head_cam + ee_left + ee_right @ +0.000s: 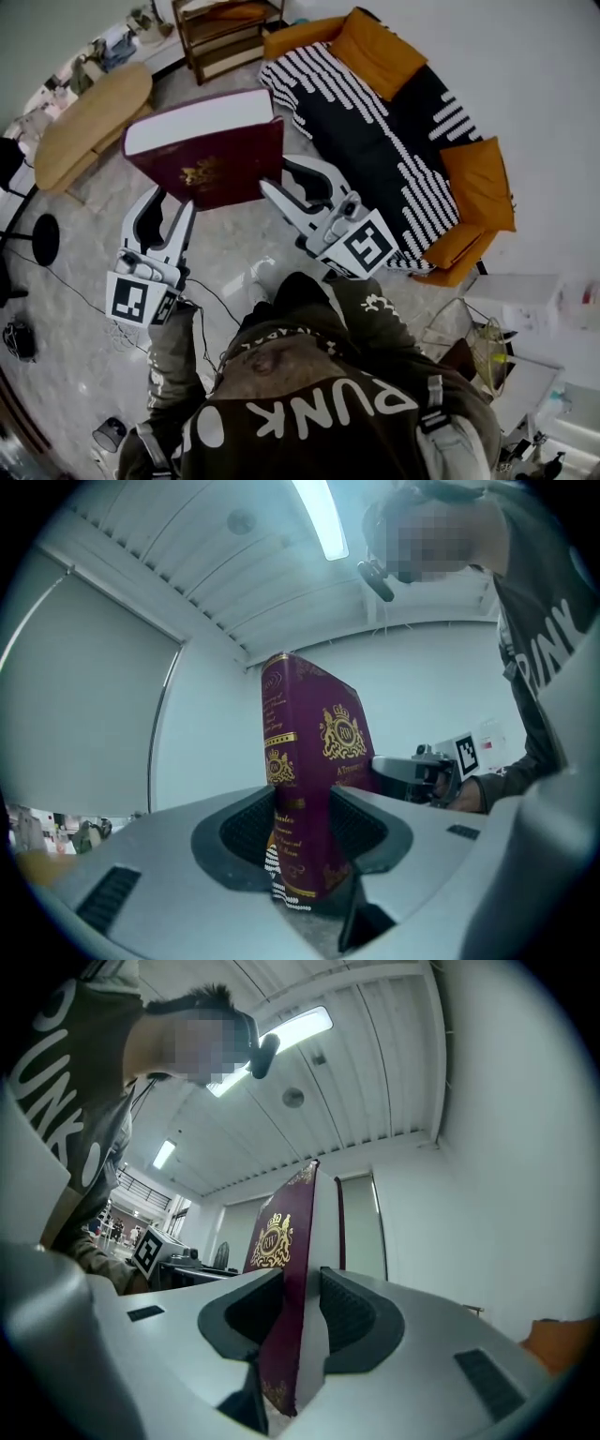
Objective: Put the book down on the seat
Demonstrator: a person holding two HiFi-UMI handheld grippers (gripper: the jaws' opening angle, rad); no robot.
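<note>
Leaves the sofa (473, 178) at upper right unoccupied, with its striped seat (375, 131) bare and apparently waiting as the landing place. Sets the wooden table (89, 117) off at upper left, clear of the likely path. Carries the book (211, 155) in mid-air above the floor (84, 319), between table and sofa and well apart from the seat, so not yet put down. Presents it as a thick maroon hardback stood on a long edge, gilt crest toward the head camera and white page block uppermost, probably to hold the covers shut and bear the weight straight down into the grips. Supports it from beneath at two spots, likely to stop so heavy a volume from swinging on a single pinch. Has the left gripper (172, 202) clamped across the thickness at the spine end, ribbed pads pressed against both covers in the left gripper view. Has the right gripper (284, 183) closed likewise at the page-edge end, one pad on the crested cover and the other on the far side. Calls next, by judgement, for a swing to the right and a tilt toward flat before loosening either grip.
</note>
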